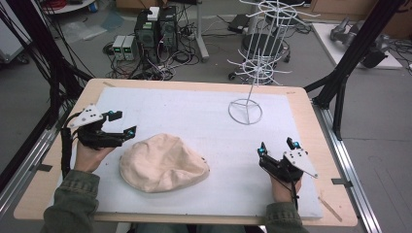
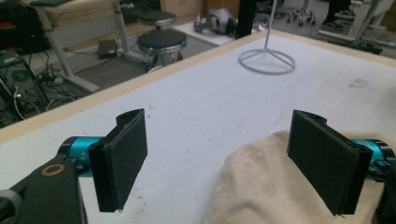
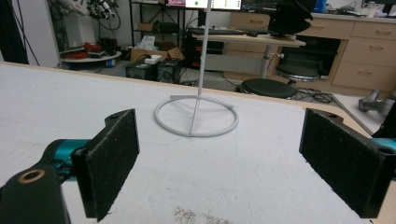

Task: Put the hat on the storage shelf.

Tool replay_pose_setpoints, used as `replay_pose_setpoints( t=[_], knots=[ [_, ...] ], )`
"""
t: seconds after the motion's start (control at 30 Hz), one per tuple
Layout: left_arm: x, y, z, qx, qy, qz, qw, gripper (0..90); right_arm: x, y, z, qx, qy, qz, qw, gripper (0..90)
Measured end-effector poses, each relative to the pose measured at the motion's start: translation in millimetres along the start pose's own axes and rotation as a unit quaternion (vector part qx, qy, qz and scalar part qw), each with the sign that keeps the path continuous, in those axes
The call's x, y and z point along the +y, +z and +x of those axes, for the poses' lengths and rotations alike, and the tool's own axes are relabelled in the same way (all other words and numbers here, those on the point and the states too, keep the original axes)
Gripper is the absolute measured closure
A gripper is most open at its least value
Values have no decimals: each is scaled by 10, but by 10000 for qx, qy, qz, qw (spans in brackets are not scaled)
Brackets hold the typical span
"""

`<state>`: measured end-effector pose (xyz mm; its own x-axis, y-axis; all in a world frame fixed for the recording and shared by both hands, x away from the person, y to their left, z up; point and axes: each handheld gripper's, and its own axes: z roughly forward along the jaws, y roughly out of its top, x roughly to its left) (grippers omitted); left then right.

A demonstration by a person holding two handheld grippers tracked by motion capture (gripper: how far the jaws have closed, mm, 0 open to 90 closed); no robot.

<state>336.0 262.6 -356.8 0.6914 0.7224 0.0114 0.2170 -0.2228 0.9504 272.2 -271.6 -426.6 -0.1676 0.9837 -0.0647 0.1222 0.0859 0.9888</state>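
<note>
A cream cloth cap (image 1: 163,163) lies crumpled on the white mat (image 1: 194,121), left of centre. My left gripper (image 1: 122,123) hovers open just left of the cap, jaws pointing right. In the left gripper view the cap (image 2: 271,186) lies under the right jaw, with nothing held between the pads (image 2: 123,161). My right gripper (image 1: 278,146) rests open near the table's front right, aimed at the white wire rack (image 1: 257,53). The rack's ring base (image 3: 196,116) stands ahead of it on the mat.
The wire rack's ring base (image 1: 245,111) sits at the mat's back right, also seen as the ring base (image 2: 266,61) in the left gripper view. The wooden table edge (image 1: 318,145) frames the mat. Black frame posts (image 1: 350,53) stand at both sides. A stool (image 3: 270,87) and desks lie beyond the table.
</note>
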Motion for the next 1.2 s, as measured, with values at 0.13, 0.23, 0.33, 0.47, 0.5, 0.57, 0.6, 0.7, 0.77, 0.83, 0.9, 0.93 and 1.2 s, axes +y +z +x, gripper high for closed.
replay_pose_setpoints(
  t=[0.13,0.23,0.33,0.47,0.5,0.57,0.6,0.7,0.77,0.83,0.9,0.93,1.2],
  knots=[
    [-21,87,13,-182,-53,104,9998,211,1,0,9,19,13,7,10000,112],
    [-59,188,4,-314,-25,365,9988,222,2,1,10,28,9,12,10000,112],
    [-106,305,-27,-435,74,684,9967,209,2,2,11,31,-1,14,10000,113],
    [-147,436,-72,-634,82,911,9938,211,2,3,14,46,-23,9,10000,112],
    [-163,470,-77,-662,91,984,9929,211,2,3,14,46,-23,9,10000,112],
    [-185,512,-77,-690,91,1083,9917,211,2,2,16,57,-15,17,10000,112],
    [-192,526,-75,-700,101,1112,9913,211,2,2,16,57,-15,17,10000,112],
    [-196,559,-77,-737,125,1142,9906,213,0,8,15,66,-18,34,10000,112],
    [-182,594,-87,-734,194,1261,9891,213,0,8,16,79,-19,38,10000,112],
    [-163,632,-99,-819,234,1366,9870,214,-1,8,20,77,-11,39,10000,112],
    [-142,694,-125,-861,360,1541,9836,213,0,8,23,96,-3,32,9999,113],
    [-138,716,-132,-864,377,1562,9832,213,0,8,23,96,-3,32,9999,113],
    [-229,890,-99,-945,429,1988,9745,215,2,6,2,100,-11,33,9999,112]
  ],
)
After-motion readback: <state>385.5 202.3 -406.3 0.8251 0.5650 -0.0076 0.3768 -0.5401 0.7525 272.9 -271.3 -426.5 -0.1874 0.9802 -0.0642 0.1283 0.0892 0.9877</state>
